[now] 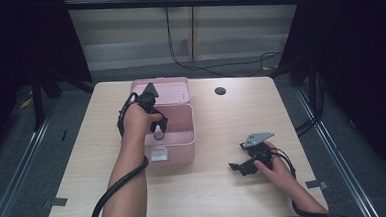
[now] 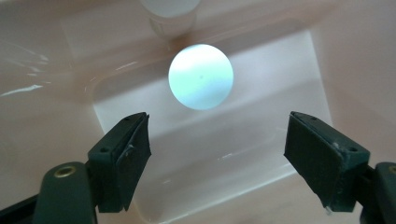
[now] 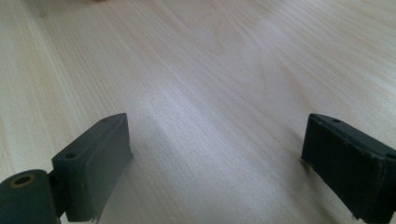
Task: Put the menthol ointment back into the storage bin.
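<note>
Left claw (image 2: 217, 154): jaws wide apart, empty, reaching down into the pink box (image 1: 183, 144).
Ball (image 2: 201, 76): pale, round, lying on the box floor just ahead of the jaws, untouched.
Right claw (image 3: 217, 163): jaws spread, empty, low over the bare worktop (image 1: 225, 187), well apart from the box.

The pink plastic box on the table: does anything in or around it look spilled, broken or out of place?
Nothing stands out. The pink plastic box sits square on the wooden table with its lid open, no spill or crack visible. A round pale blue-white object lies inside, ahead of the open left gripper. The right gripper rests open on the table.
</note>
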